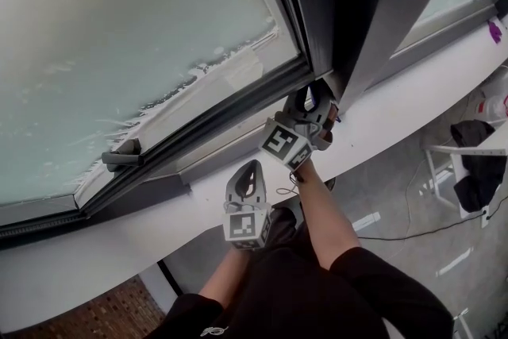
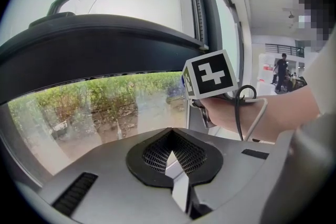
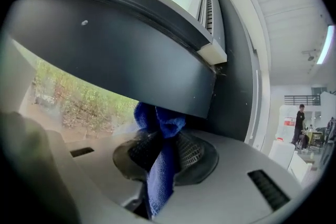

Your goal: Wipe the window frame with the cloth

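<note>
The dark window frame [image 1: 230, 109] of the open window runs above the white sill [image 1: 119, 246]. The right tool [image 1: 312, 99] is held up at the corner where the lower bar of the frame meets the upright part. Its jaws are pressed closed on the blue cloth [image 3: 160, 165], and the bunched top of the cloth touches the lower edge of the frame. The left tool [image 2: 171, 156] is lower, in front of the sill, with its jaws brought together and nothing between them.
</note>
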Demonstrator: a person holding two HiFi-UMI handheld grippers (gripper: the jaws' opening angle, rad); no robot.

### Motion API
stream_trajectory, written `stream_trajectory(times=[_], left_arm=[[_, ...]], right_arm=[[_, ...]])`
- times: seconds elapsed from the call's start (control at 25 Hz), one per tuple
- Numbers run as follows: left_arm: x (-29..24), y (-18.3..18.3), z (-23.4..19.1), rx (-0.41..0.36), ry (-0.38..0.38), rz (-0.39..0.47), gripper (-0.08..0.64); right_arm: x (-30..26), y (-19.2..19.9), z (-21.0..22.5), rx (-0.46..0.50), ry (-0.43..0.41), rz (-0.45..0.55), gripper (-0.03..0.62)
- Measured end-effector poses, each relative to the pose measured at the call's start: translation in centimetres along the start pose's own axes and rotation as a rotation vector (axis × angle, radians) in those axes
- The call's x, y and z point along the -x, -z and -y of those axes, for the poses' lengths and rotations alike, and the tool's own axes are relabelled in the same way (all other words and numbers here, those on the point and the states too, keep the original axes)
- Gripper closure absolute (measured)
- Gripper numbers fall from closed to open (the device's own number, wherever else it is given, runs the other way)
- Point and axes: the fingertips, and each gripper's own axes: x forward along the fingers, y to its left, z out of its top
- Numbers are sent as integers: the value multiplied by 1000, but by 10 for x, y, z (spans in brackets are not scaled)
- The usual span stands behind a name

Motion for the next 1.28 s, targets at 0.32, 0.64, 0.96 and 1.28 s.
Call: stream_trajectory(times=[0.32,0.64,0.96,1.28], left_arm=[[9,6,-8,8,-34,-11,554],[18,18,-31,43,-12,41,554],[14,35,-46,65,69,79,554],[-21,66,-62,-9,62,100,554]], right_arm=[[-9,7,-4,6,60,-18,540],[-14,12,-7,-135,45,28,543],[-15,22,-14,-113,64,29,545],[-15,29,-17,-176,89,82,546]])
